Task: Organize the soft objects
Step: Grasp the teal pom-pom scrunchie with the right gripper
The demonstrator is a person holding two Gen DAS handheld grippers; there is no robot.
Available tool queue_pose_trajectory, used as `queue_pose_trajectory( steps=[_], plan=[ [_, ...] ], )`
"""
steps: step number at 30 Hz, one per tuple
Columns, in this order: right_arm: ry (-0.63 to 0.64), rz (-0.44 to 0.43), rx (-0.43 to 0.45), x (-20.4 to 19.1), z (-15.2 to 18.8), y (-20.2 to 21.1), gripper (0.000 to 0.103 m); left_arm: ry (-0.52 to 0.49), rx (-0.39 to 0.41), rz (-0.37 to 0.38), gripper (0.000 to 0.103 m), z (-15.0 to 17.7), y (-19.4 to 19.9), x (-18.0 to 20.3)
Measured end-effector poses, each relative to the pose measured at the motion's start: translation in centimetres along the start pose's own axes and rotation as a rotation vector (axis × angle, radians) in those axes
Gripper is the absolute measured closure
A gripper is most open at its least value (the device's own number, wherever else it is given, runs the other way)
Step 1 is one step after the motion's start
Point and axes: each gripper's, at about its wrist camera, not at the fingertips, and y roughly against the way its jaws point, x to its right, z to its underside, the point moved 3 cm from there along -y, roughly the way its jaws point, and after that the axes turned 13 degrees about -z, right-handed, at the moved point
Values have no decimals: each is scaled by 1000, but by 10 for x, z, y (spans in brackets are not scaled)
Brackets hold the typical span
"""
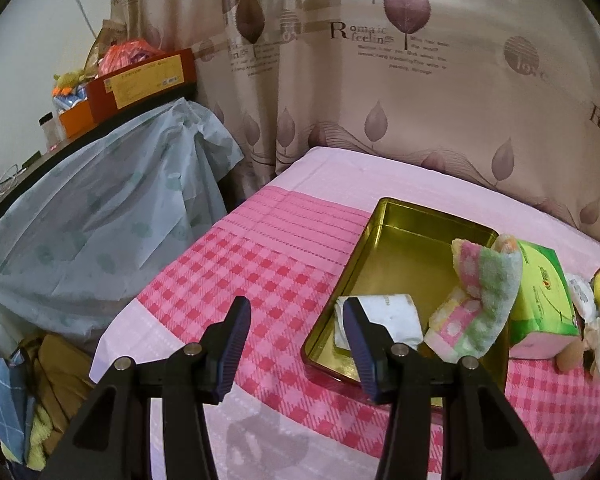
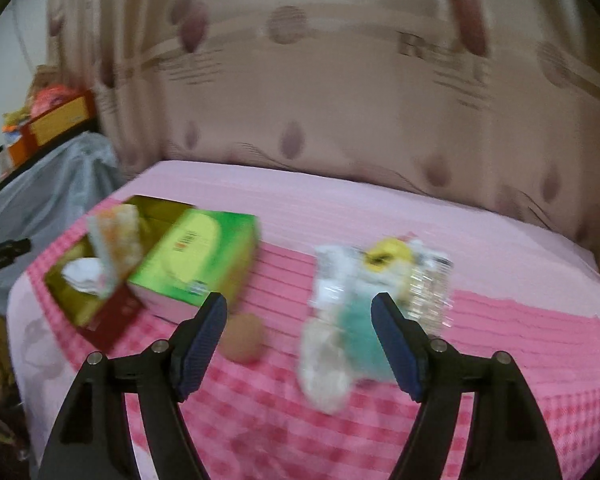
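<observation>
**Plush toy lies dead ahead of the right tongs**

Plush toy (image 2: 350,320), teal and white in crinkly clear wrap, lies on the bed (image 2: 500,240) just beyond the right tongs (image 2: 299,322), whose jaws stand wide apart and empty. Its long axis runs near-to-far, roughly in line with the gap, so the right hand is the nearer one. Left of it sit a brown ball (image 2: 244,338), a green tissue pack (image 2: 198,258) and the gold tin (image 1: 396,248).

The right view is blurred. The left view, sharp, shows the left tongs (image 1: 296,346) apart and empty at the tin's near corner, with a white cloth (image 1: 396,316) and checked towel (image 1: 480,296) already inside.
</observation>
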Motion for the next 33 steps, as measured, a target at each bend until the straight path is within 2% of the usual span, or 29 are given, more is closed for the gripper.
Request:
queue_pose_trajectory(
  steps=[7,16,21,26,33],
  plan=[
    [-80,65,-3,52,22,2,34,-48,34,6,54,3,7,13],
    [-99,50,-20,69,38,-19,44,-122,56,18,54,9,12,33],
    [-100,36,-28,72,41,-28,55,-158,58,50,54,16,20,48],
    [-99,24,-27,72,43,-28,76,-196,57,90,54,26,30,69],
    [-108,3,-22,71,45,-17,83,-225,40,172,54,35,46,98]
  ],
)
